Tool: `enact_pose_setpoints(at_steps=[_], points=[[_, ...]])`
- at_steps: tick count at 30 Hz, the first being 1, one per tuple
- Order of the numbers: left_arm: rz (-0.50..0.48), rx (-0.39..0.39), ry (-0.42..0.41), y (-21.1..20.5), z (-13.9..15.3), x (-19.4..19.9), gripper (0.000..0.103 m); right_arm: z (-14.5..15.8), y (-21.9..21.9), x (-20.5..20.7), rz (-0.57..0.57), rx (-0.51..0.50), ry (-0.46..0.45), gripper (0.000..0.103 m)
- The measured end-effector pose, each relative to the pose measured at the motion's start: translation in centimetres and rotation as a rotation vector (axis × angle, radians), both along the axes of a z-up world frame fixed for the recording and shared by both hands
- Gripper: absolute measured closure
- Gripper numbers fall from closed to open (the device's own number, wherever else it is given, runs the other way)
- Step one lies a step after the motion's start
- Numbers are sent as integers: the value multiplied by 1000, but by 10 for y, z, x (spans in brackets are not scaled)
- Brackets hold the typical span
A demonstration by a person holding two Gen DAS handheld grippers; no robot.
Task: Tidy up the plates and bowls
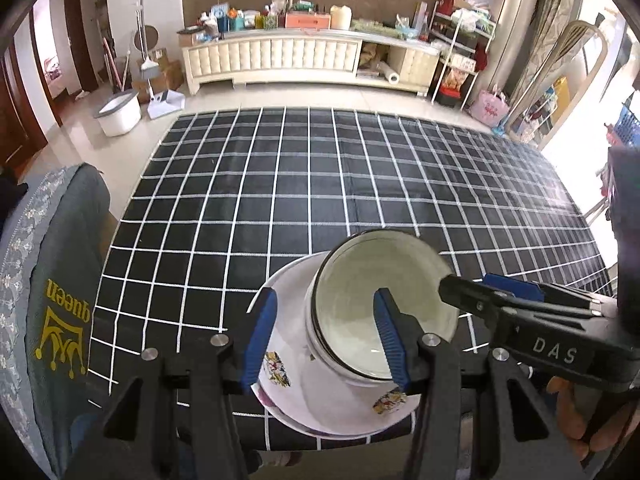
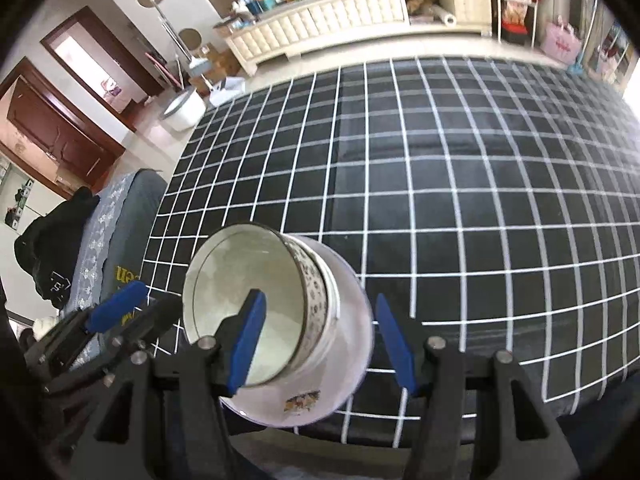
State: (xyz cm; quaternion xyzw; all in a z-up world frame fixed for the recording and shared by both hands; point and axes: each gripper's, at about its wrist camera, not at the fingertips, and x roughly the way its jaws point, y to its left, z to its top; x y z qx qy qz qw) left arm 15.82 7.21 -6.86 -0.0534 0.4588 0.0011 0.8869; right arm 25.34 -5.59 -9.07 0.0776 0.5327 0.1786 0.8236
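A dark-rimmed bowl (image 1: 380, 280) (image 2: 248, 264) sits nested in a white bowl (image 1: 320, 350) (image 2: 333, 294). Both rest on a white flower-printed plate (image 1: 288, 292) (image 2: 354, 340) at the near edge of the checked table (image 1: 280, 180) (image 2: 440, 180). My left gripper (image 1: 325, 336) is open, one blue pad inside the top bowl and the other outside over the plate. My right gripper (image 2: 320, 342) is open too, its left pad inside the bowl and its right pad beyond the plate's rim. Each gripper shows in the other's view: the right gripper (image 1: 466, 286), the left gripper (image 2: 144, 308).
A chair with a grey "queen" cover (image 1: 52, 280) (image 2: 120, 208) stands at the table's left. A hand (image 1: 576, 412) holds the right tool. Beyond the table are a white bucket (image 1: 118, 114) and a long cluttered cabinet (image 1: 280, 56).
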Motion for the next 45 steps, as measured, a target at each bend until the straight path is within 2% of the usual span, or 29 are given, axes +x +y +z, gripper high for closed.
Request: enact_pose_setpoints(at_steps=[3,8,10,11,12,16,17,18,20,22,24,27,29,33,45], points=[[-23,48,-93,-14,19,-20,55,15,-8,-15,-3,-4,-60,41],[-29,74,-166,-32,38,-47,55,46,-25,-47,-45,-35,-205,41],[-27,90,-190,-38,42,-58,50,57,-32,-59,-60,-52,-258,41],[-32,96,-200,-42,44,-62,38,62,-35,-66,-69,-64,-285,41],[-37,91,-210,-45,46,-68,34,66,-38,-73,-77,-78,-306,41],[-60,82,-267,-55,56,-87,34,80,-52,-98,-102,-124,-390,41],[-59,83,-285,-57,58,-93,32,84,-56,-105,-111,-136,-416,41],[-56,86,-307,-58,61,-99,25,86,-59,-111,-117,-145,-434,40],[-50,105,-358,-63,67,-113,20,90,-66,-123,-126,-150,-475,37],[-60,128,-414,-69,74,-129,14,96,-71,-136,-143,-150,-534,25],[-55,146,-452,-72,79,-144,0,102,-76,-154,-166,-156,-603,16],[-46,134,-492,-78,87,-168,0,106,-80,-174,-160,-174,-666,5],[-35,135,-507,-80,89,-179,0,107,-83,-185,-162,-174,-691,0],[-28,157,-516,-89,89,-196,0,105,-88,-201,-166,-166,-712,0],[-52,165,-513,-101,80,-221,0,93,-99,-227,-165,-155,-694,0]])
